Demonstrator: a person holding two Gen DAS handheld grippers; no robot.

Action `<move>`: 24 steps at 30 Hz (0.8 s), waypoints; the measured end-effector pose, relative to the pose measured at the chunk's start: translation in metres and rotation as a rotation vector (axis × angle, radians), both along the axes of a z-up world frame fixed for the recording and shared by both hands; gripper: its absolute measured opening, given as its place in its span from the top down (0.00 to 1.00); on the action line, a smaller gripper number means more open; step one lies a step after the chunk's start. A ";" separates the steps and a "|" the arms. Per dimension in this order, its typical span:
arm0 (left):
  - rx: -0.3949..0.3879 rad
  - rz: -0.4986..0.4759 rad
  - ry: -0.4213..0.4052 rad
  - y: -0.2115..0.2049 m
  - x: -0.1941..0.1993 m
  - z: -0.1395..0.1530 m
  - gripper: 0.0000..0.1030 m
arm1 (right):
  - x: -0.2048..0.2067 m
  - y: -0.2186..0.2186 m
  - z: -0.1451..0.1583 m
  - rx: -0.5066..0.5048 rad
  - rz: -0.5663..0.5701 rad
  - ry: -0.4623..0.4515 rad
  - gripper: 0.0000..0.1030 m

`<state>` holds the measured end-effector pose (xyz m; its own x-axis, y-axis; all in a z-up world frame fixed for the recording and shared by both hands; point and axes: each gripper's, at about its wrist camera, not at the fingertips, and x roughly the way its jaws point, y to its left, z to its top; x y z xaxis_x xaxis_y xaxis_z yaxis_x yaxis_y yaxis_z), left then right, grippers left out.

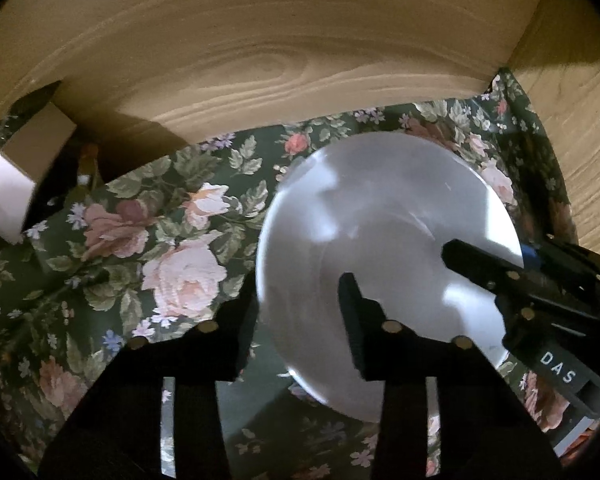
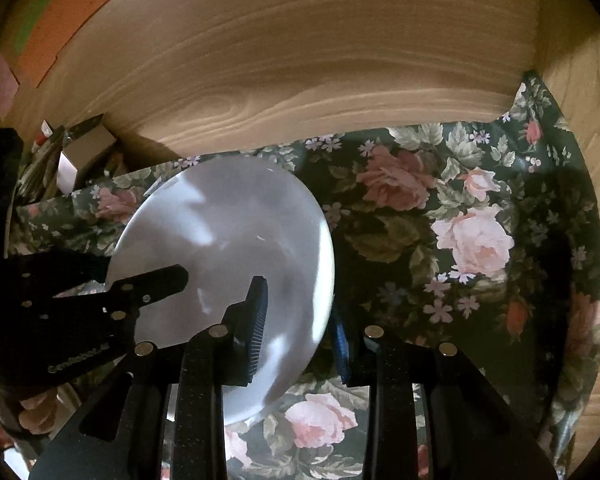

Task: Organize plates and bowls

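holding a white plate (image 1: 384, 232) from both sides right now, so this looks like the carry/place step of tidying the plates and bowls. the right claw (image 2: 300, 320) is clamped on the plate's rim at about 5 o'clock in its own view, one finger over the top face and the other tucked under the edge. the left claw (image 1: 296, 316) straddles the rim at 7 o'clock in its view, one finger on top of the plate, one outside it; whether its pads are actually pressing yet i honestly can't tell, there's some blur.

the plate sits low over a dark green floral cloth (image 1: 160, 240), tipped a bit, and i can't tell if any edge touches the cloth.

my guess for the next move: keep it level between both claws, set it down flat, and only let go once it's resting. glossy rim, so it could slip.

surroundings: the cloth lines a light wood-grain nook, back panel (image 1: 280, 60) at 12 o'clock, side wall at 3 o'clock. a small cardboard box (image 1: 24, 176) sits at 9 o'clock. dim, warm light.
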<state>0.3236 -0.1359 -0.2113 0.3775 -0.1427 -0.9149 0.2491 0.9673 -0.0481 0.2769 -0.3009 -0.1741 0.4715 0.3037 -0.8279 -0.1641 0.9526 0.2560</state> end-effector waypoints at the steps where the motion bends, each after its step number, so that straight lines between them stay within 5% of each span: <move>1: -0.004 0.000 0.005 -0.001 0.001 -0.001 0.69 | -0.001 0.000 0.002 -0.003 0.009 -0.006 0.77; 10: -0.008 0.019 0.002 -0.001 -0.001 0.002 0.70 | -0.004 0.012 0.010 -0.020 0.000 -0.041 0.78; 24: -0.059 0.024 -0.136 0.021 -0.045 0.066 0.70 | -0.044 0.024 0.073 -0.023 0.015 -0.200 0.78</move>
<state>0.2784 -0.1149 -0.1458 0.5010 -0.1845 -0.8455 0.2337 0.9696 -0.0730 0.2330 -0.2768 -0.1007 0.6231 0.2940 -0.7248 -0.2234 0.9550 0.1953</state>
